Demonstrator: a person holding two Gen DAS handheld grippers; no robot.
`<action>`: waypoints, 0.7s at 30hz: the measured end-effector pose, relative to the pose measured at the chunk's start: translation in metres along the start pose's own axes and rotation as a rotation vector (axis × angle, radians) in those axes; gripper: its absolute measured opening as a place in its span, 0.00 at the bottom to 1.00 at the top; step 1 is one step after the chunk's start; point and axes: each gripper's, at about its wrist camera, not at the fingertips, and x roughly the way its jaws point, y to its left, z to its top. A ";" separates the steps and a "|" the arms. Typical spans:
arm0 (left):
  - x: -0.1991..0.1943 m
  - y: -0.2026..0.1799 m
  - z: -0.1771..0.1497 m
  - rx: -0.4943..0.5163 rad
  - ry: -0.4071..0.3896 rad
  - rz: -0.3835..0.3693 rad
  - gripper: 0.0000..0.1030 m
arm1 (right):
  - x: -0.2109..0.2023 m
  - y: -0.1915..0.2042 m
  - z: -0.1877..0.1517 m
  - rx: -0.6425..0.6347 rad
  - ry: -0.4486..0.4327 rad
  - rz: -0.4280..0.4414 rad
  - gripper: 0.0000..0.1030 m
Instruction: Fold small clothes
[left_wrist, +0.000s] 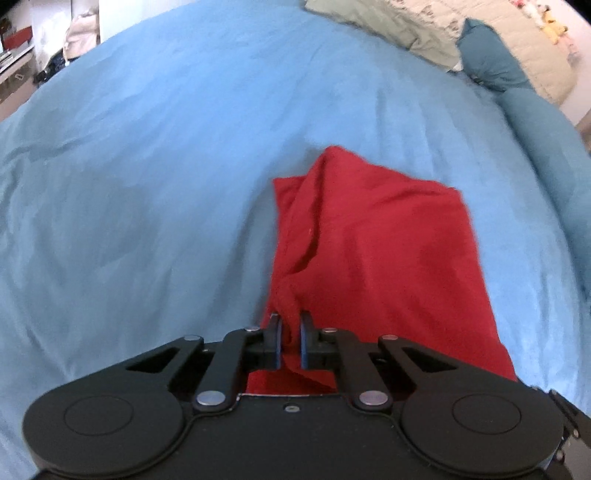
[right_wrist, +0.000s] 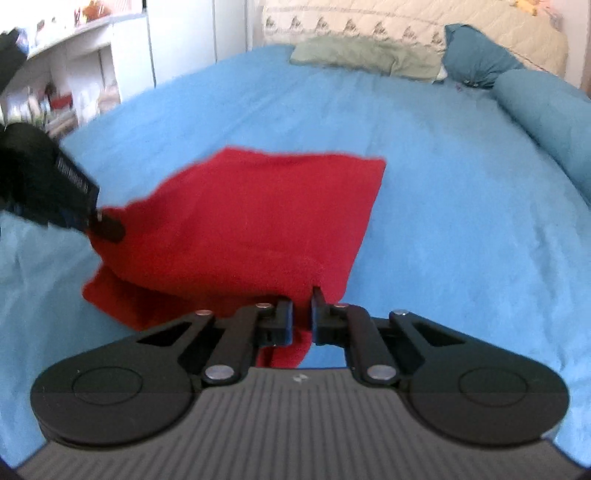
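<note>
A red garment (left_wrist: 373, 240) lies on a blue bedspread (left_wrist: 166, 166), its near edge lifted. My left gripper (left_wrist: 290, 325) is shut on a bunched corner of the red garment. My right gripper (right_wrist: 302, 302) is shut on the other near corner of the red garment (right_wrist: 258, 221). In the right wrist view the left gripper (right_wrist: 107, 227) shows at the left, pinching the cloth. The far part of the garment rests on the bedspread (right_wrist: 461, 221), partly doubled over.
A green-grey folded cloth (right_wrist: 362, 59) lies at the far side of the bed. Teal pillows (right_wrist: 476, 55) and a teal bolster (right_wrist: 543, 107) sit at the far right before a quilted headboard (right_wrist: 406, 22). White shelves (right_wrist: 62, 74) stand at the left.
</note>
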 end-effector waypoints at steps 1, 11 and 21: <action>-0.006 -0.001 -0.004 0.001 -0.009 -0.006 0.09 | -0.006 -0.004 0.002 0.017 -0.016 -0.001 0.23; 0.034 -0.011 -0.055 0.075 0.010 0.116 0.10 | 0.020 -0.029 -0.047 -0.052 0.113 0.031 0.23; 0.015 -0.027 -0.049 0.199 -0.014 0.213 0.27 | 0.013 -0.053 -0.033 -0.030 0.142 0.172 0.47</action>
